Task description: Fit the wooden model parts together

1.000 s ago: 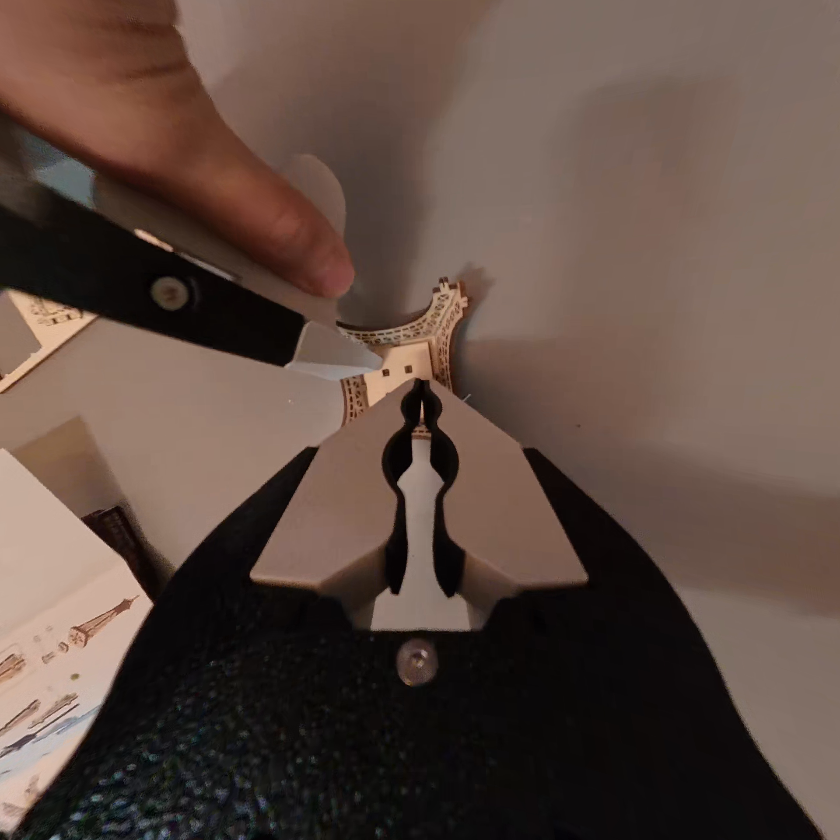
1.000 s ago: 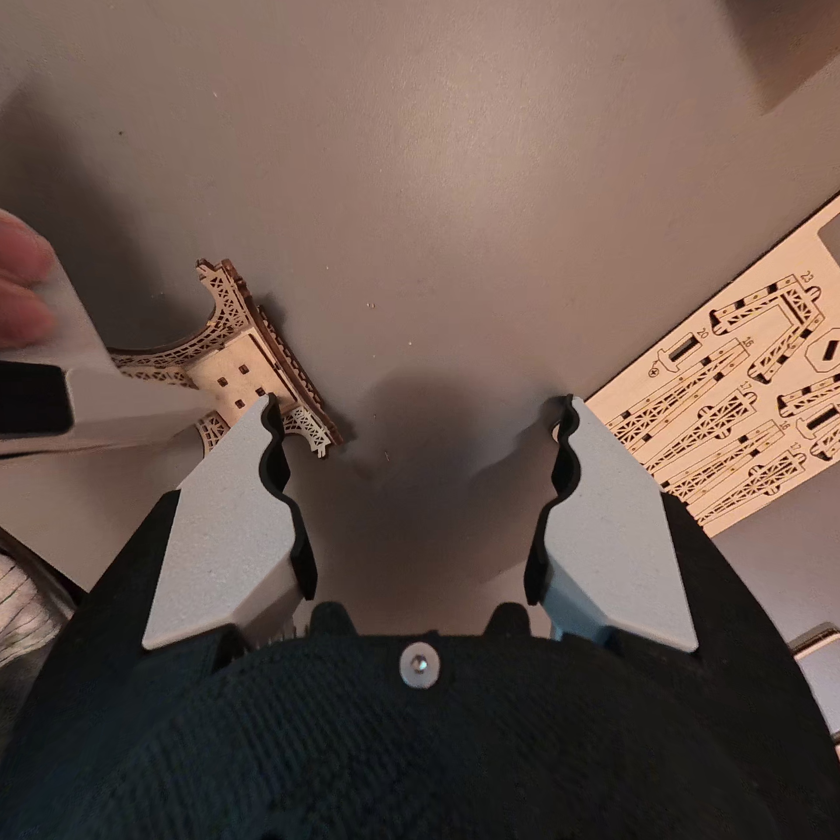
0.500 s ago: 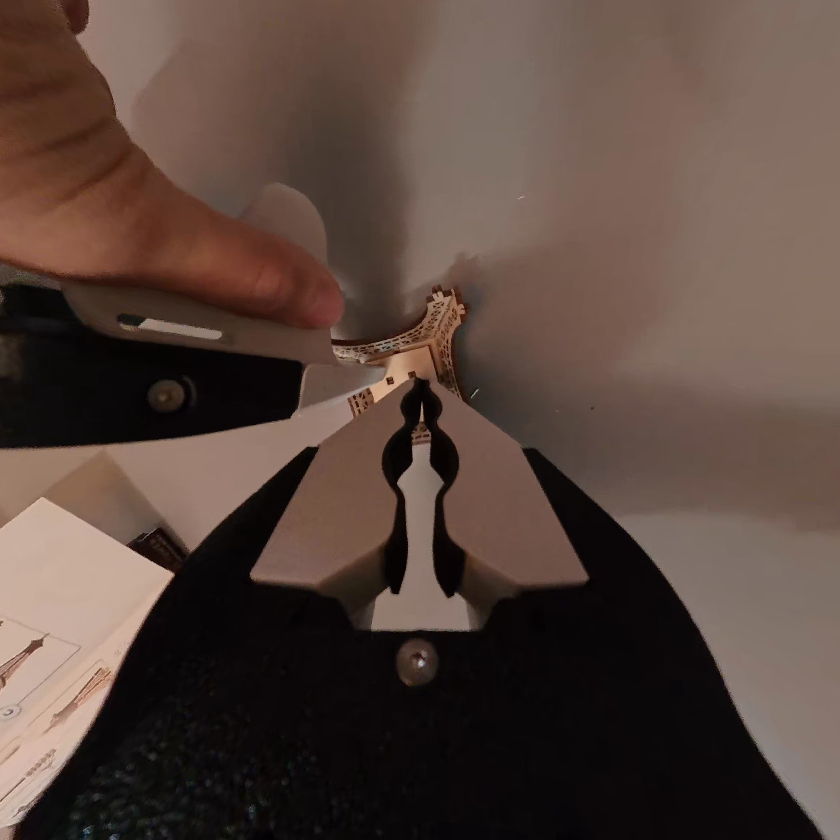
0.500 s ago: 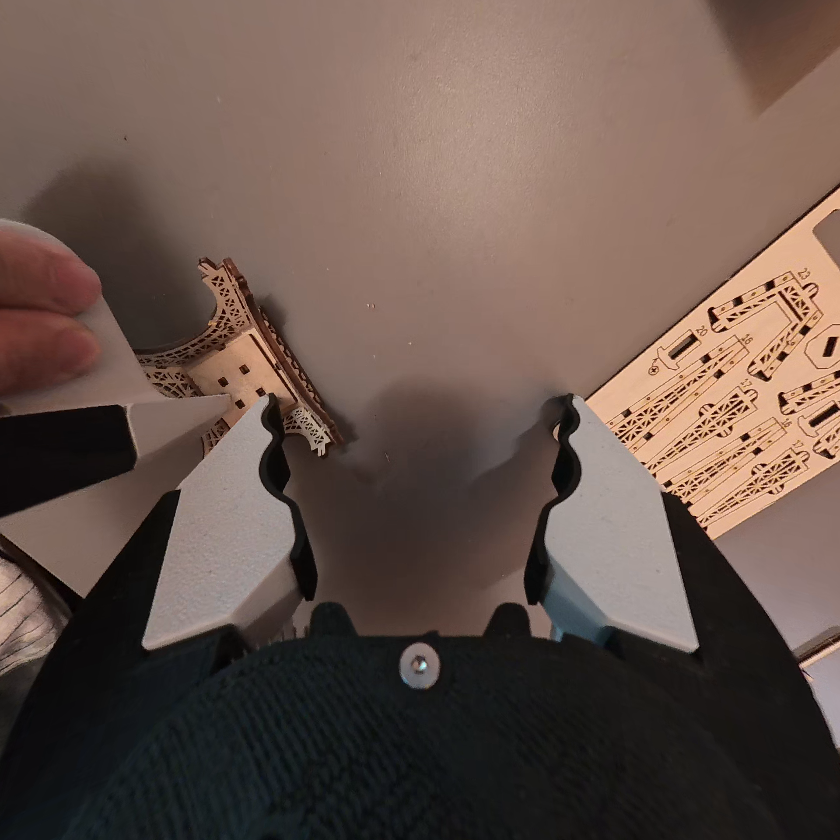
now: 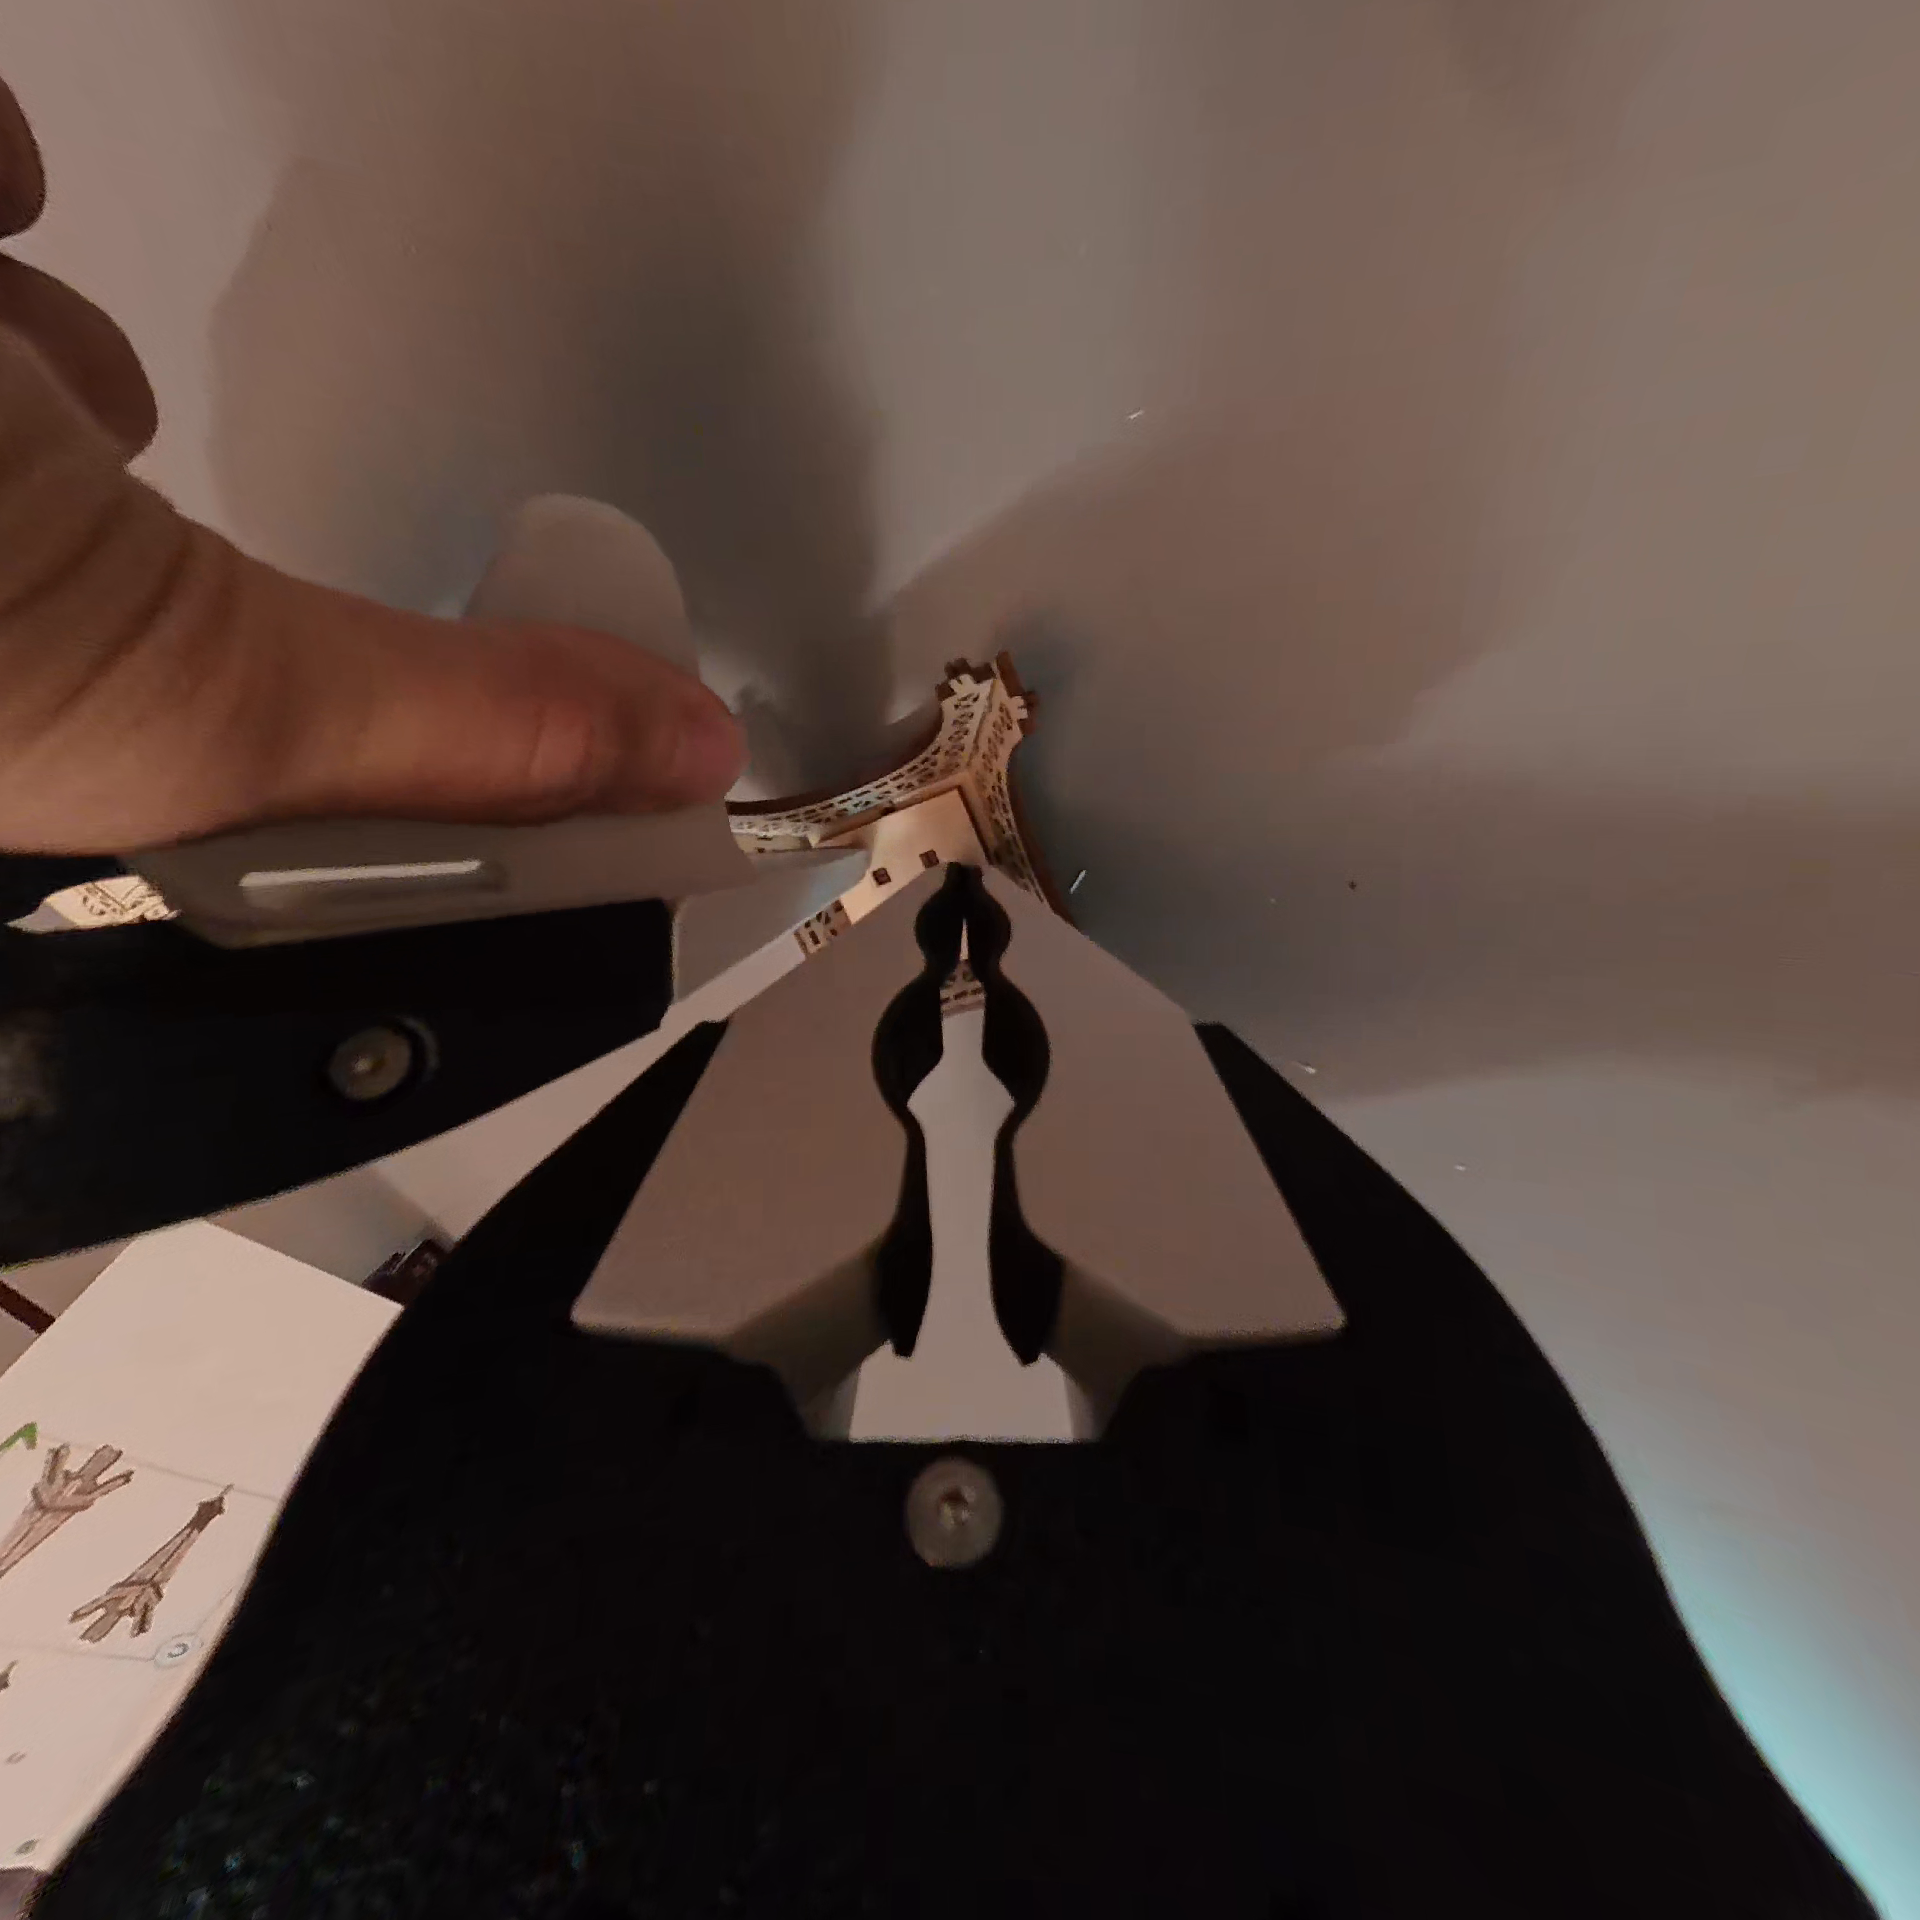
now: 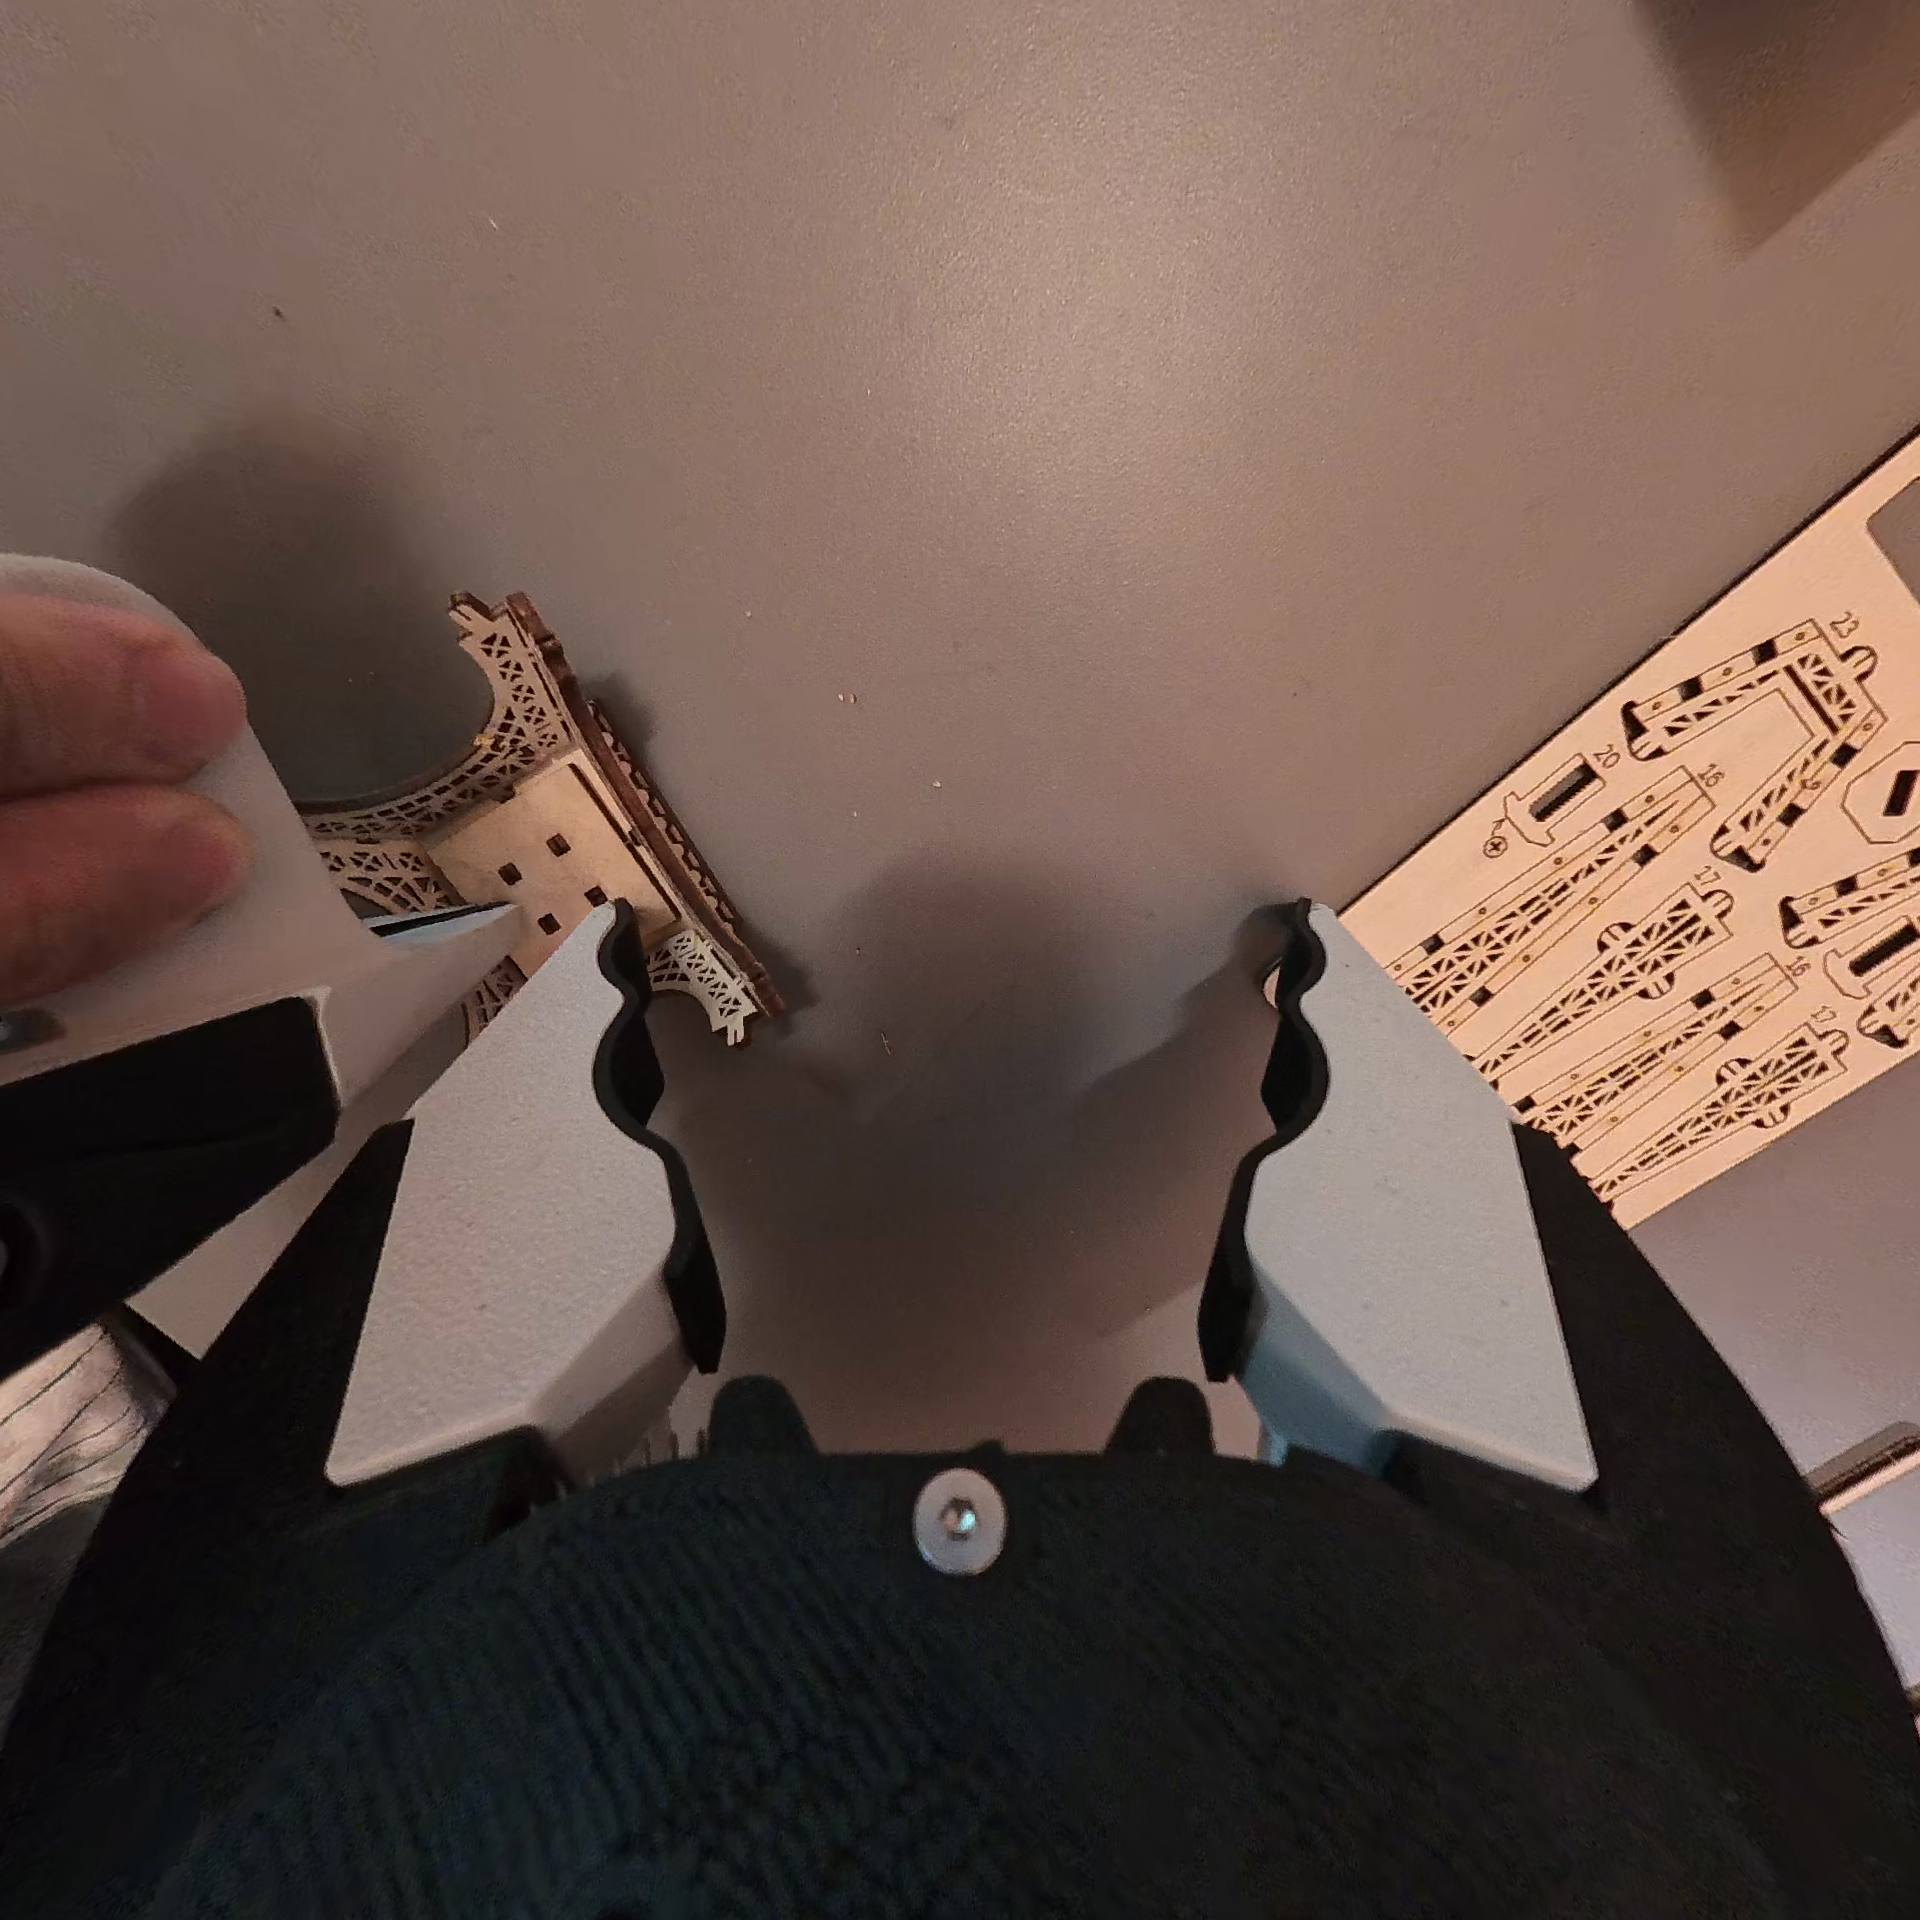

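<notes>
A small wooden tower base [image 6: 540,769] with lattice arches and a flat plate with square holes stands on the grey table [image 6: 1039,364]. My left gripper [image 5: 961,888] is shut, and its tips rest on the plate of the base [image 5: 935,769]. It enters the right wrist view [image 6: 488,920] from the left, with a person's fingers [image 6: 94,779] on it. My right gripper [image 6: 956,920] is open wide and empty just above the table, its left fingertip over the base's near edge. It also shows in the left wrist view [image 5: 468,873] with a thumb [image 5: 416,727] on it.
A flat wooden sheet of uncut lattice parts [image 6: 1662,883] lies on the table to the right of my right gripper. A white instruction sheet with tower drawings [image 5: 125,1455] lies at the lower left of the left wrist view.
My left gripper has tilted lower while its tips stay on the base. In its view the right gripper and thumb have shifted down toward the base. The base and right gripper have hardly moved.
</notes>
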Demonstrator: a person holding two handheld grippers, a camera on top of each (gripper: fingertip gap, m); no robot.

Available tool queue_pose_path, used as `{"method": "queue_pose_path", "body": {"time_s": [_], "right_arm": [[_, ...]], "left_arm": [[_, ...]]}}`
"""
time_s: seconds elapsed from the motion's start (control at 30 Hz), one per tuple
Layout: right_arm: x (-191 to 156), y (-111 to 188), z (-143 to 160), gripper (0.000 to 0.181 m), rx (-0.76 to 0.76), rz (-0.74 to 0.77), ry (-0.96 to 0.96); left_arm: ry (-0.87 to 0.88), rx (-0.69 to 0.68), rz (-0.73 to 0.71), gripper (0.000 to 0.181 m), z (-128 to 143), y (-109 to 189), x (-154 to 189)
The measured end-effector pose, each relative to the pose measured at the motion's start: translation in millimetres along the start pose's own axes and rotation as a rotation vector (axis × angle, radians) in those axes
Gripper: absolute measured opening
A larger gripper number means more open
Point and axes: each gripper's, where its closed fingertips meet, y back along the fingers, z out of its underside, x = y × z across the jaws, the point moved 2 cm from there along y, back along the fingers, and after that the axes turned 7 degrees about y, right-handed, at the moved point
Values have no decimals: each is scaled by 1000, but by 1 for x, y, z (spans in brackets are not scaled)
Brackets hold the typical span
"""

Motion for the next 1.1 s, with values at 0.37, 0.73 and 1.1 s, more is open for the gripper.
{"method": "queue_pose_path", "body": {"time_s": [0.37, 0.73, 1.1], "right_arm": [[0, 0, 0, 119, -12, -1, -5], [-1, 0, 1, 119, -17, 2, -20], [-1, 0, 0, 119, -51, -2, -12]], "left_arm": [[-53, -30, 29, 0, 0, 0, 1], [-44, -70, 34, 0, -1, -1, 3], [-46, -37, 22, 0, -1, -2, 3]]}}
